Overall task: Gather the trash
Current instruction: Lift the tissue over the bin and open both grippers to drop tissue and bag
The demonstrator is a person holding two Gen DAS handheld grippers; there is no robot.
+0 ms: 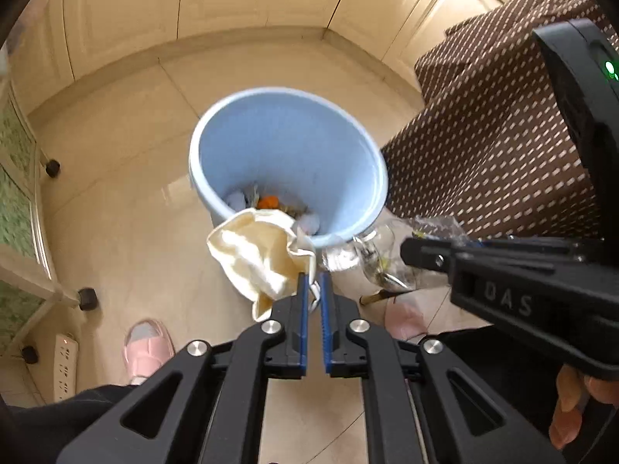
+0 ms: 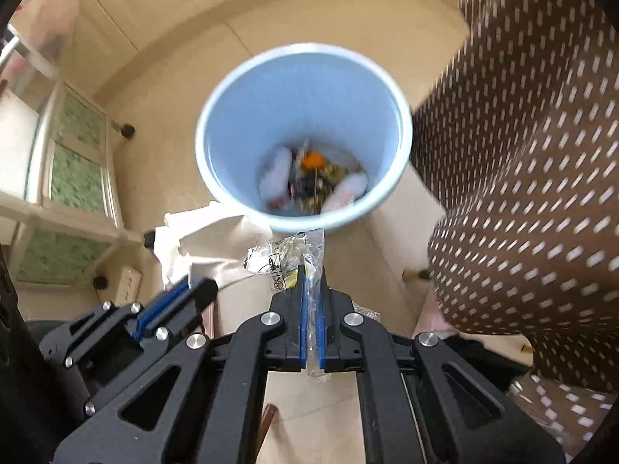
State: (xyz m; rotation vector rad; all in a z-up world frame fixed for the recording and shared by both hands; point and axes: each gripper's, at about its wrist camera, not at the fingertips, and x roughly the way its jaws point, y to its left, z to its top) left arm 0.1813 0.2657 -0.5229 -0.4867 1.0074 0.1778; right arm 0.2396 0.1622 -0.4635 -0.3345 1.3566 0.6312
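Glossy beige floor tiles (image 1: 127,208) fill both views, with cream cabinet doors along the top of the frame and a brown, white-dotted cloth (image 1: 491,135) draped at the right. A pale blue trash bin (image 1: 216,147) stands on the floor at the centre of each view, open-topped. At its bottom lies trash already collected: an orange scrap (image 2: 312,160), white crumpled pieces and some darker bits, too blurred to name.

Two more items are on their way. The left hand-held gripper (image 1: 314,284) has its jaws drawn narrow on the edge of a cream cloth-like piece (image 1: 255,255), which hangs at the lower left of the bin's rim, outside the bin in this view. The right hand-held gripper (image 2: 311,290) is clamped tight on a crumpled clear plastic wrapper (image 2: 282,255), held just below the near rim in the right wrist view; whether it is above the opening or short of it cannot be told.

So the task looks partly done: some trash is in, and two pieces are gripped but not yet released. What seems left is to bring both over the opening and let go. A pink slipper (image 1: 149,342) shows at the lower left, and no other loose trash is visible on the floor.
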